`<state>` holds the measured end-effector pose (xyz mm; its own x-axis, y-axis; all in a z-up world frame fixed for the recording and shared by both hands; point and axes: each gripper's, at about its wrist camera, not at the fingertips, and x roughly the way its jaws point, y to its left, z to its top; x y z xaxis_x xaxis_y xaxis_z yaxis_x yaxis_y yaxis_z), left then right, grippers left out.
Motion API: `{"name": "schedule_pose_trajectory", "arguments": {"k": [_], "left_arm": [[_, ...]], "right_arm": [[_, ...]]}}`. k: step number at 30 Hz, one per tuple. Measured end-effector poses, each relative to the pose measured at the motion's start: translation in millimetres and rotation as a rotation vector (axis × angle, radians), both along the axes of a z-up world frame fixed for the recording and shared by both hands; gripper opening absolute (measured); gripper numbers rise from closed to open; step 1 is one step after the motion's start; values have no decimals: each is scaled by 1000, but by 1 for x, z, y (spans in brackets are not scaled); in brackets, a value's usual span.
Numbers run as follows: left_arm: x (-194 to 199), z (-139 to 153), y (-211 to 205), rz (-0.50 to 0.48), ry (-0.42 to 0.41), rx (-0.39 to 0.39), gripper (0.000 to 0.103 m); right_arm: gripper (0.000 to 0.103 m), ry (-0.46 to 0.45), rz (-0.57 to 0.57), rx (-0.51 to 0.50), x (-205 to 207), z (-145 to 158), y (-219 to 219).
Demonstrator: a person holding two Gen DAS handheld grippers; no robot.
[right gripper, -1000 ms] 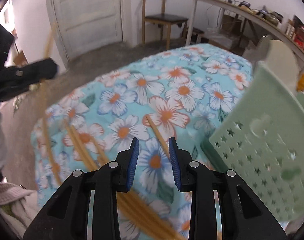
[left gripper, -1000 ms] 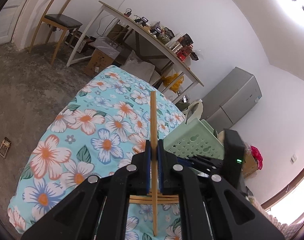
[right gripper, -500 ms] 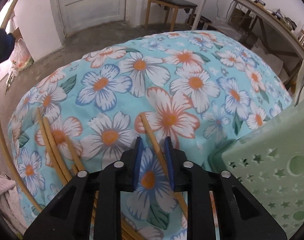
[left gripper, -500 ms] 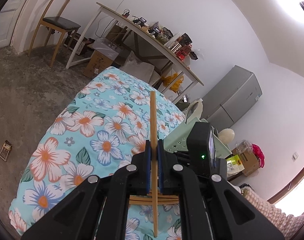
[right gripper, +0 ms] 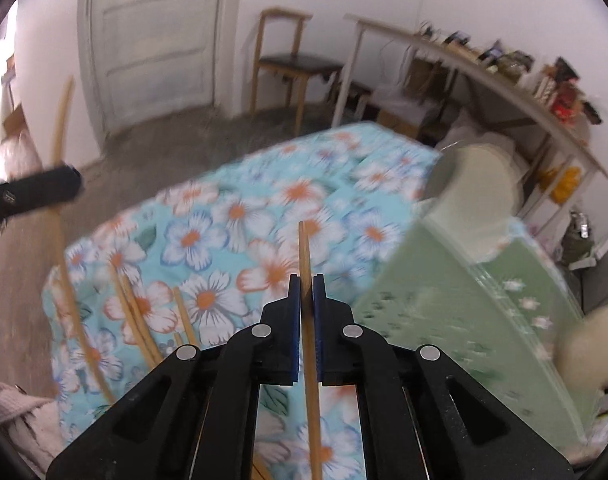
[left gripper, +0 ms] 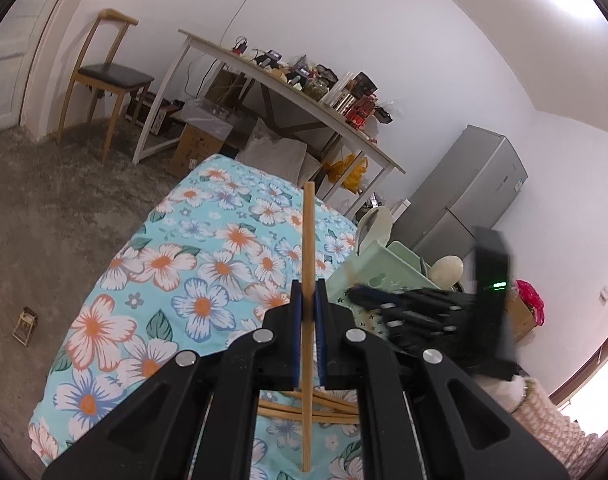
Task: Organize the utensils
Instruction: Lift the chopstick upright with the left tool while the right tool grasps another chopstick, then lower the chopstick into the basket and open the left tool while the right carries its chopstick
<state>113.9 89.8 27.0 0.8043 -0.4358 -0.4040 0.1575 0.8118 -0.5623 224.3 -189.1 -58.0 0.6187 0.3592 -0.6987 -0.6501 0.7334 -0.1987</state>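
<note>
the left gripper point(left gripper: 308, 292) is closed tight on one chopstick point(left gripper: 308, 240). the right gripper point(right gripper: 306, 286) pinches another chopstick point(right gripper: 304, 252) above the flowery cloth point(right gripper: 231, 216), beside the green basket point(right gripper: 464, 300). no words can be read.

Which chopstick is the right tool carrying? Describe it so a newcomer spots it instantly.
Start at the floral tablecloth, beside the green basket. The right tool is shut on one chopstick. Unlike the loose chopsticks lying flat on the cloth, it pokes out between blue pads.
</note>
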Motion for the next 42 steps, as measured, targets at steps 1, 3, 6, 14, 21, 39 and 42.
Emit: {"name": "schedule_pose_trajectory", "arguments": {"k": [1, 3, 6, 14, 21, 39, 42], "left_arm": [[-1, 3, -1, 2, -7, 9, 5], [-2, 9, -5, 8, -27, 33, 5], [-3, 19, -9, 9, -48, 47, 5], [-7, 59, -16, -29, -133, 22, 5], [-3, 96, -30, -66, -217, 40, 5], [47, 187, -114, -96, -521, 192, 5], [65, 186, -130, -97, -517, 213, 5]], "right_arm": [[4, -22, -9, 22, -6, 11, -8], [4, -60, -32, 67, -18, 29, -25], [4, -97, -64, 136, -32, 50, -48], [4, -148, -151, 381, -62, 99, -102], [4, -140, -195, 549, -80, 110, -138], [4, -113, -231, 817, -101, 104, -196], [4, -107, -218, 855, -98, 103, -202]]}}
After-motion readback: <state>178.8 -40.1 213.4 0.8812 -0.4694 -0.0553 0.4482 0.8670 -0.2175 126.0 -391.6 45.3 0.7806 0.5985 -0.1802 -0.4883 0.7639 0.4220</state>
